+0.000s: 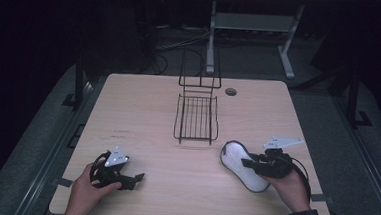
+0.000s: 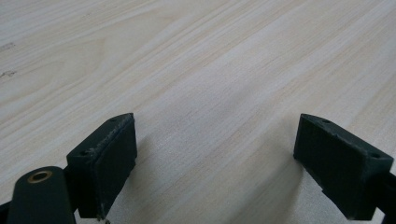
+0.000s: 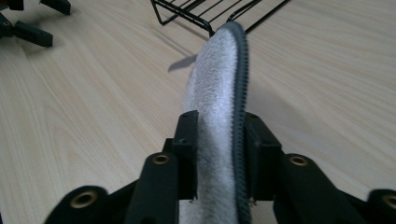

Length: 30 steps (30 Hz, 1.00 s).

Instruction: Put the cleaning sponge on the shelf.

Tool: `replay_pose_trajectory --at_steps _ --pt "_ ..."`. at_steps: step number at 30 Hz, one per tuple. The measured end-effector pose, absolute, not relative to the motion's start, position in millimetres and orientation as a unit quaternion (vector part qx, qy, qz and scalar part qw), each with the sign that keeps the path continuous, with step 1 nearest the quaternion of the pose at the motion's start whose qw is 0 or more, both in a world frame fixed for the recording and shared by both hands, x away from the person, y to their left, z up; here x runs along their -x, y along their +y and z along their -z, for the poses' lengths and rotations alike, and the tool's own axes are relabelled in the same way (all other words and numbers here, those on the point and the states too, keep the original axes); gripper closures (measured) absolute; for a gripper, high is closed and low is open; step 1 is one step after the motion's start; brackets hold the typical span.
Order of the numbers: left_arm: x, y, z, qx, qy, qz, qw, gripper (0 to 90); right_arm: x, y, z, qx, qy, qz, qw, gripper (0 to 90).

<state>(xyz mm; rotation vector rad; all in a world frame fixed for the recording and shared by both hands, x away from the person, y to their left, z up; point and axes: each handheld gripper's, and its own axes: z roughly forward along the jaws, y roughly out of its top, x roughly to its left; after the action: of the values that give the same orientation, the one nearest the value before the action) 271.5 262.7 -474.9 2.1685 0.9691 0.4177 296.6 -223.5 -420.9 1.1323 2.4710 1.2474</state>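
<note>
A white fleecy slipper (image 1: 240,163) with a dark sole lies at the right front of the table. My right gripper (image 1: 249,164) is shut on it; in the right gripper view both pads press the slipper (image 3: 216,100), fleece on one side and the grey ribbed sole on the other, and it stands on edge pointing toward the rack. My left gripper (image 1: 136,177) rests low at the left front, held by a hand. Its jaws stand wide apart over bare wood, and nothing is between the left gripper's (image 2: 215,158) pads.
A black wire rack (image 1: 196,117) sits at the table's middle back, its tray end facing me and an upright frame behind. A round cable hole (image 1: 231,92) lies right of it. The wooden table (image 1: 143,109) ends in dark floor on all sides.
</note>
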Motion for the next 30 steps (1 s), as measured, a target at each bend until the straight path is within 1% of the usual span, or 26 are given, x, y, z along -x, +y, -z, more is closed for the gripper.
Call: replay_pose_trajectory --at_steps 1,7,18,30 --pt "-272 263 475 -0.840 0.375 -0.162 0.357 12.4 -296 -223 419 -0.375 0.823 -0.418 0.079 72.3" --pt "-272 263 475 -0.840 0.375 -0.162 0.357 12.4 -294 -223 416 -0.372 0.823 -0.421 0.084 76.0" --pt "-272 263 475 -0.840 0.375 -0.162 0.357 12.4 -298 -227 406 -0.370 0.817 -0.434 0.085 76.1" --pt "-272 263 475 -0.840 0.375 -0.162 0.357 12.4 -318 -219 392 -0.358 0.815 -0.446 0.097 76.1"
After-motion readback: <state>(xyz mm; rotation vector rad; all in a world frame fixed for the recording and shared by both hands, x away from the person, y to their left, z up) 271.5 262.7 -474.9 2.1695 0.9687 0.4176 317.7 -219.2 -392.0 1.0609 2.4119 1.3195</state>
